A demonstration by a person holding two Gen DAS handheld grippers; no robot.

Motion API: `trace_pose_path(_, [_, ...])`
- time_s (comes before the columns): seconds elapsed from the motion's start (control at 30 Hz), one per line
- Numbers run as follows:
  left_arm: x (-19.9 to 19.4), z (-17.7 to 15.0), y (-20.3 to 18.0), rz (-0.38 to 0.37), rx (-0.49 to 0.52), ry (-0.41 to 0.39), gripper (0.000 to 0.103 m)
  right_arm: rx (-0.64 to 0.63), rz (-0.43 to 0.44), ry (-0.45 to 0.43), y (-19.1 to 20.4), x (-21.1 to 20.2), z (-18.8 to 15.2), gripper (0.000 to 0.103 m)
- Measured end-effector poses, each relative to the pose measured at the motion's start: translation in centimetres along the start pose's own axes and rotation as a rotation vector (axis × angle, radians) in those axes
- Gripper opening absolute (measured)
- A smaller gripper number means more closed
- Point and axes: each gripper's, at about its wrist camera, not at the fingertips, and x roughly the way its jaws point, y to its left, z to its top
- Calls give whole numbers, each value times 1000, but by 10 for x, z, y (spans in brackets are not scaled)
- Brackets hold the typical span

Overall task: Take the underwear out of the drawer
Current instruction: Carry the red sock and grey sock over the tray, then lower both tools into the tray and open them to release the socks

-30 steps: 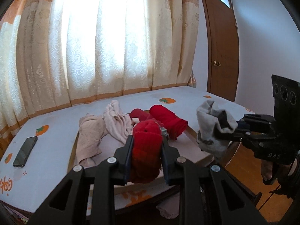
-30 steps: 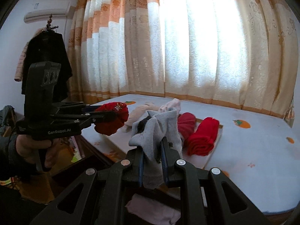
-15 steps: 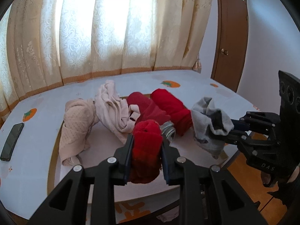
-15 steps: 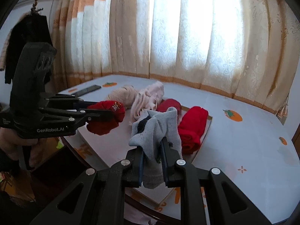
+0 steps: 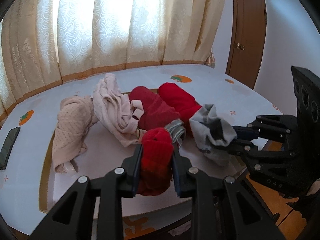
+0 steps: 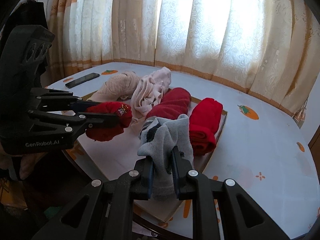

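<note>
Carrying step — left hand-held gripper (image 5: 156, 156) clamps a red garment (image 5: 157, 150), right hand-held gripper (image 6: 162, 167) a grey one (image 6: 166, 138); next, release both onto the bed (image 6: 260, 140)

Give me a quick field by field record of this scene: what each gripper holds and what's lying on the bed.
left gripper: shut on red garment
right gripper: shut on grey garment
bed: pale sheet with orange prints
on bed: two red rolls, pink clothes, beige cloth
phone: flat on the bed, apart from the clothes
backdrop: curtains, wooden door
</note>
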Motion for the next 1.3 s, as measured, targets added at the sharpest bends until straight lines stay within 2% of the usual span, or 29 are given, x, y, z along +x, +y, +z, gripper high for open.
trace_pose_path(0.73, [14, -8, -7, 4, 22, 47, 26, 5, -4, 35, 5, 13, -2, 18])
trace_pose_path(0.8, [14, -9, -8, 8, 29, 49, 31, 6, -7, 35, 5, 14, -2, 18])
trace_pose_path(1.07, [14, -11, -10, 11, 37, 42, 31, 20, -14, 35, 2, 15, -4, 24])
trace_pose_path(1.1, [14, -11, -10, 13, 38, 40, 34, 21, -15, 35, 2, 16, -4, 28])
trace_pose_path(1.2, [11, -12, -12, 9, 33, 33, 42, 34, -22, 37, 0, 17, -5, 49])
trace_pose_path(1.3, [6, -13, -14, 20, 42, 18, 50, 47, -29, 32, -2, 16, -7, 54])
